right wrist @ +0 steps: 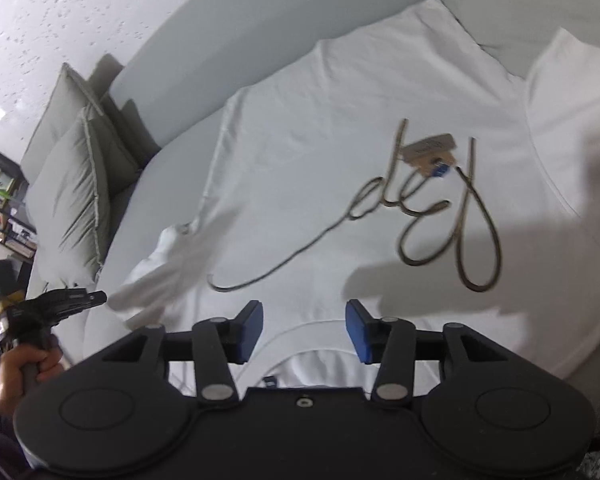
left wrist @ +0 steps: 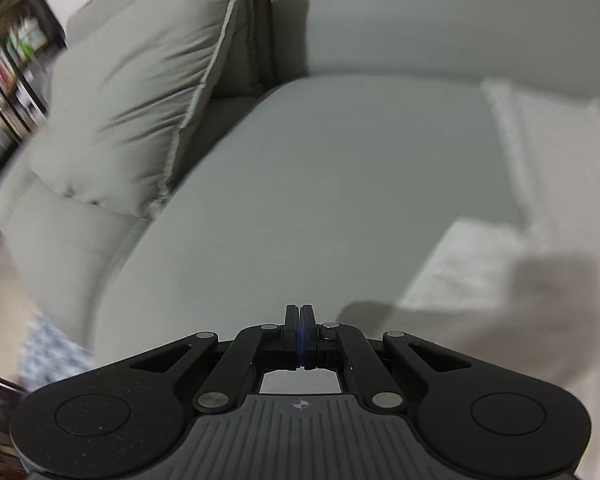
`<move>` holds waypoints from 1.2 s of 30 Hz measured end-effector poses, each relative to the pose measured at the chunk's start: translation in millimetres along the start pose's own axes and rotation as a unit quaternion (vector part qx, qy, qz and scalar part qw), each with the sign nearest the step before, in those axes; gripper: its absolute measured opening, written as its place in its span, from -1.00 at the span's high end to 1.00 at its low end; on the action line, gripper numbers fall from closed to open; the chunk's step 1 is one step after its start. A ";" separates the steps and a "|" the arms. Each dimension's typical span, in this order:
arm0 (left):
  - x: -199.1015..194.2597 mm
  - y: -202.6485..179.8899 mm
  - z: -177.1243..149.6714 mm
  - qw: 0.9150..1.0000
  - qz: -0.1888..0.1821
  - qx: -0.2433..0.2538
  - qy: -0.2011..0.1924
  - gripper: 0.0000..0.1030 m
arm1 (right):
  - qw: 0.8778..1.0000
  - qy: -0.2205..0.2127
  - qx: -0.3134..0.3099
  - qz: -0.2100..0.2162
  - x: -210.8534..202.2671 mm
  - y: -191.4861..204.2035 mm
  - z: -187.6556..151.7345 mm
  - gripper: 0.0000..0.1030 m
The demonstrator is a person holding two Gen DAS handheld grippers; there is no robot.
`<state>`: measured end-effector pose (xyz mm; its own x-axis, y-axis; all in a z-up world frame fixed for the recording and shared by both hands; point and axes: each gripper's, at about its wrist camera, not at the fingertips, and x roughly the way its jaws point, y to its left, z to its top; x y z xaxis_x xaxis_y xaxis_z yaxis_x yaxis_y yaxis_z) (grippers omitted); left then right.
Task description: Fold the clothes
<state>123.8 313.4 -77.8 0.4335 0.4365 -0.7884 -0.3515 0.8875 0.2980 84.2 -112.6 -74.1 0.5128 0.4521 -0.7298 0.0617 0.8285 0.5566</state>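
- My left gripper (left wrist: pixel 300 310) has its jaws pressed together with nothing between them, and it hovers over the bare grey seat of the sofa (left wrist: pixel 300 200).
- My right gripper (right wrist: pixel 304 320) has its jaws wide apart, blue pads (right wrist: pixel 253 330) facing each other, and hangs above the white T-shirt (right wrist: pixel 340 128) near its collar.
- The T-shirt lies spread flat on the sofa seat, front up, collar at 6 o'clock in the right wrist view and hem at 12 o'clock against the backrest (right wrist: pixel 260 32).
- A gold cursive script (right wrist: pixel 428 208) runs across the chest, from about 8 o'clock to 4 o'clock of the shirt.
- A small cardboard tag (right wrist: pixel 432 152) with a blue bit lies on the script, just above the centre.
- One sleeve (right wrist: pixel 160 256) is bunched at 9 o'clock of the shirt; the other (right wrist: pixel 572 92) lies at 2 o'clock.
- In the left wrist view only the shirt's edge shows, at 3 to 4 o'clock, blurred.
- Two grey cushions (right wrist: pixel 76 184) lean at the sofa's far end, at 9 o'clock.
- A hand (right wrist: pixel 24 368) grips the left gripper's handle at 8 o'clock in the right wrist view.
- A bookshelf (left wrist: pixel 12 52) sits at 10 o'clock, blurred.
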 end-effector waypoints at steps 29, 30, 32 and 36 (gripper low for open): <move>-37.1 -16.1 -11.9 0.967 -0.233 -0.098 0.015 0.83 | 0.996 -0.039 0.072 0.024 -35.3 -51.6 -1.9 -0.07; -37.8 -15.0 -11.7 0.970 -0.221 -0.099 0.014 0.87 | 0.996 -0.041 0.076 0.023 -35.8 -55.3 -0.4 -0.07; -39.3 -12.7 -11.2 0.975 -0.196 -0.100 0.012 0.83 | 0.995 -0.047 0.085 0.021 -36.7 -62.9 2.5 -0.07; -39.9 -17.0 -9.9 0.982 -0.163 -0.096 0.008 0.60 | 0.993 -0.057 0.102 0.018 -38.4 -78.0 8.3 -0.07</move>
<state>104.3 279.5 -56.7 0.5362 0.1307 -0.8339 -0.3465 0.9349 -0.0763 66.8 -197.3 -86.2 0.6111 0.4306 -0.6642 0.2074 0.7227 0.6594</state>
